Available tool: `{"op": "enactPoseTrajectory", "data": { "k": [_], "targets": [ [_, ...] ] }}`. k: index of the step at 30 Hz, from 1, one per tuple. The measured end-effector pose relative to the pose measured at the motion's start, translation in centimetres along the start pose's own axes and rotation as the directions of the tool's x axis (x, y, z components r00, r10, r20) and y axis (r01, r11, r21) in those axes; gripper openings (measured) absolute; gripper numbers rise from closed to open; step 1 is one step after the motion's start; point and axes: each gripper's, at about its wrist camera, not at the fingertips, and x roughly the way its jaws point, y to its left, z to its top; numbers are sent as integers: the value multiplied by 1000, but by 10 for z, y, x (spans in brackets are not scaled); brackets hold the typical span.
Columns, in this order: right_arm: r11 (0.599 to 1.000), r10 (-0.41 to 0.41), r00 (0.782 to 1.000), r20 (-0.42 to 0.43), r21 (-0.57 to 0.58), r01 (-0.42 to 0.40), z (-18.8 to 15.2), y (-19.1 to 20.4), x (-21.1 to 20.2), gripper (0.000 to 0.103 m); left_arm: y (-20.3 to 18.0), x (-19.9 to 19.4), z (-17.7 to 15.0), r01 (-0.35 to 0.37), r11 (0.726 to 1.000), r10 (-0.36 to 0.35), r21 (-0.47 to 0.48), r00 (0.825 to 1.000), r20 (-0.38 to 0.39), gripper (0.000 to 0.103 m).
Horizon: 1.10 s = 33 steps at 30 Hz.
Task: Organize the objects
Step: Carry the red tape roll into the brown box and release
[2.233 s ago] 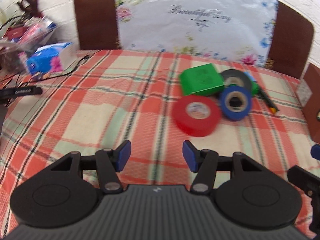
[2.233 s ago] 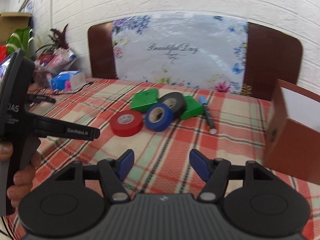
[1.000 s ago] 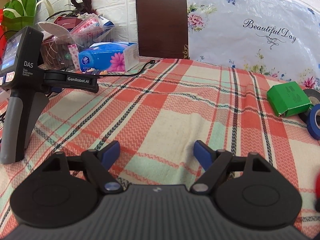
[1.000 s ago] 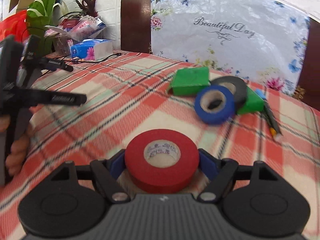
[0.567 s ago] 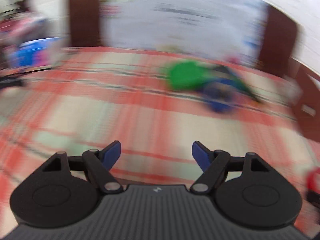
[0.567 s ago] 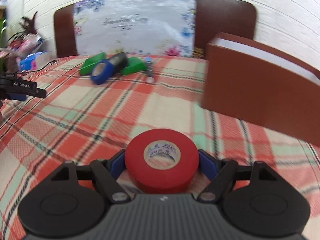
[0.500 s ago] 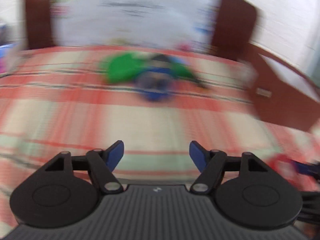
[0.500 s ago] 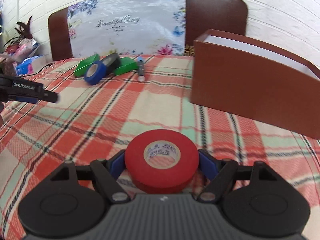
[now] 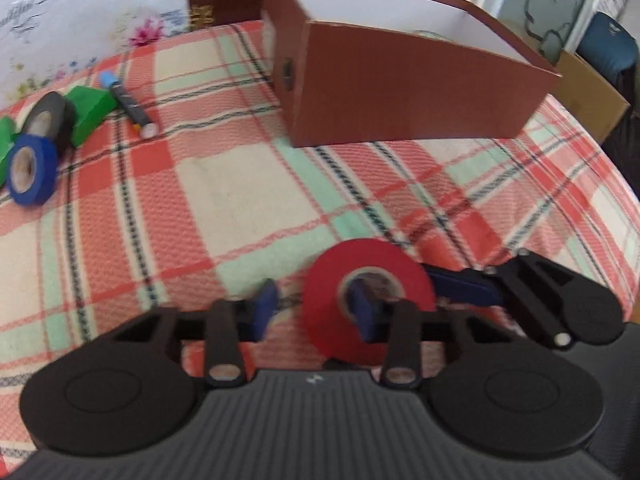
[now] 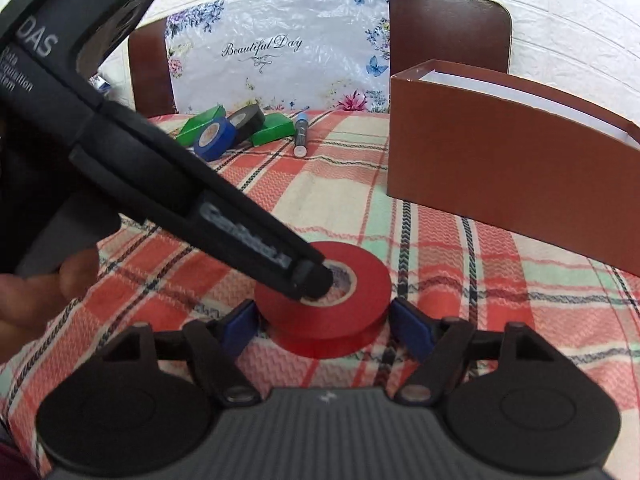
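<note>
The red tape roll [image 10: 324,292] lies flat on the plaid cloth in front of the brown box [image 10: 500,168]. My right gripper [image 10: 324,316] is shut on it, a blue pad on either side, squeezing slightly tighter. My left gripper [image 9: 312,304] comes in from the left with its jaws closing. One of its fingertips [image 10: 316,280] sits inside the roll's core. The other finger [image 9: 264,308] is outside, a small gap from the red tape roll [image 9: 320,320], with the roll's wall between the two. The right gripper's finger [image 9: 460,286] shows beside the roll.
A blue tape roll [image 10: 214,136], a black tape roll [image 10: 248,120], two green blocks [image 10: 272,130] and a marker [image 10: 300,132] lie at the far left of the table. A hand [image 10: 40,292] holds the left gripper's handle. A cardboard box [image 9: 588,96] stands beyond the table's right edge.
My left gripper swung right across the table to the red roll and narrowed its jaws, one finger going into the core. My right gripper brought the roll near the brown box, then stayed still.
</note>
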Motion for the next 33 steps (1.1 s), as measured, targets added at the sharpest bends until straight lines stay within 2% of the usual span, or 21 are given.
{"op": "enactPoseTrajectory", "data": {
  "k": [3,6,8,10,14,16,19,21,23,24,25,29,33],
  "targets": [
    [1000,10,999,31,27,-11,1,-5,-5,74,-8,-5,14,-27,1000,27,12,1000,-8,30],
    [999,-26,991,132,38,21,11,-14,-19,74,-18,-25,40,-8,1000,6,20,997,79,30],
    [997,-75,973,217,29,70,25,-22,-30,74,-26,-38,63,3,999,-8,35,989,147,31],
    [991,-129,947,296,17,129,44,-34,-38,74,-37,-44,91,-1,999,-9,50,978,210,31],
    [977,-205,907,367,27,210,80,-68,-33,74,-57,-34,141,-33,997,12,70,960,281,31],
    [970,-239,901,361,43,240,94,-88,-21,74,-61,-18,160,-32,997,13,63,959,284,30],
    [967,-253,921,295,111,230,107,-123,4,74,-64,7,177,-53,998,39,43,960,278,30],
    [955,-287,928,240,154,255,110,-140,22,73,-68,21,180,-112,993,96,40,954,284,31],
    [943,-310,932,188,188,276,110,-154,36,67,-72,27,175,-191,981,172,40,943,284,38],
    [937,-314,934,168,215,276,109,-160,39,70,-71,30,173,-213,976,194,39,941,276,39],
    [929,-316,933,173,254,268,106,-165,38,76,-69,30,170,-235,971,216,40,939,267,39],
    [921,-341,916,211,271,280,99,-160,30,76,-61,21,153,-305,952,284,35,919,274,49],
    [916,-353,903,246,286,280,94,-151,13,77,-60,-2,136,-348,937,319,37,892,321,53]
  ]
}}
